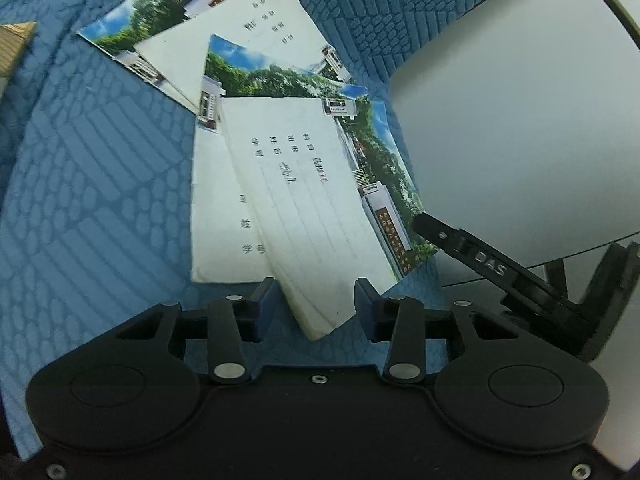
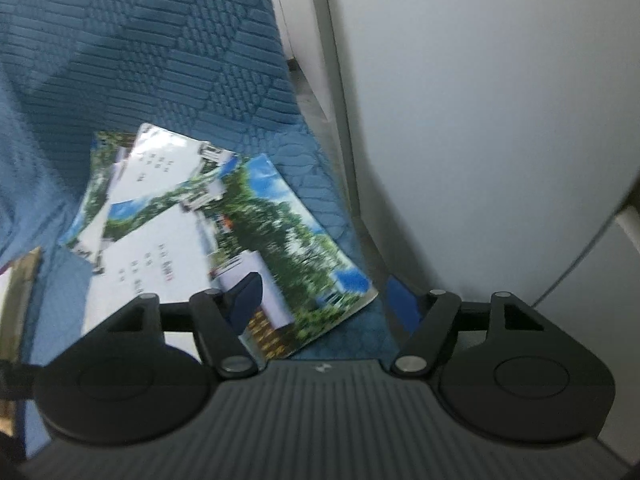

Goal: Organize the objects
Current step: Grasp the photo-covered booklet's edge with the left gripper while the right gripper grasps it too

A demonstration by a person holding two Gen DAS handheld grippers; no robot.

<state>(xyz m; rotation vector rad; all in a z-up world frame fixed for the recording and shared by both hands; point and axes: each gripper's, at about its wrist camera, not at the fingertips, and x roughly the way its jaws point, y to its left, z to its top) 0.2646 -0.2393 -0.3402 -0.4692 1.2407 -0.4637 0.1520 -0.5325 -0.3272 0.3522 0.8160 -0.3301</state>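
notebooks (image 1: 280,184) lie fanned in an overlapping heap on blue quilted fabric (image 1: 100,200), just ahead of both grippers. left gripper (image 1: 316,300) has its jaws spread, a corner of the nearest notebook between the pads without being pressed. right gripper (image 2: 324,300) is spread wide over the heap's right corner (image 2: 352,292), pinching nothing. a grey-white panel (image 2: 480,120) stands to the right.

Colours and patterns, both wrist views

Bedspread (image 1: 100,168): blue, quilted in raised brick and pebble relief. Exercise books (image 1: 304,184): white panels with dark ruled lines and print, bordered by green trees, blue sky, white buildings. Wall (image 2: 480,120): plain pale grey. Gripper pads (image 1: 266,304): dark blue on black.
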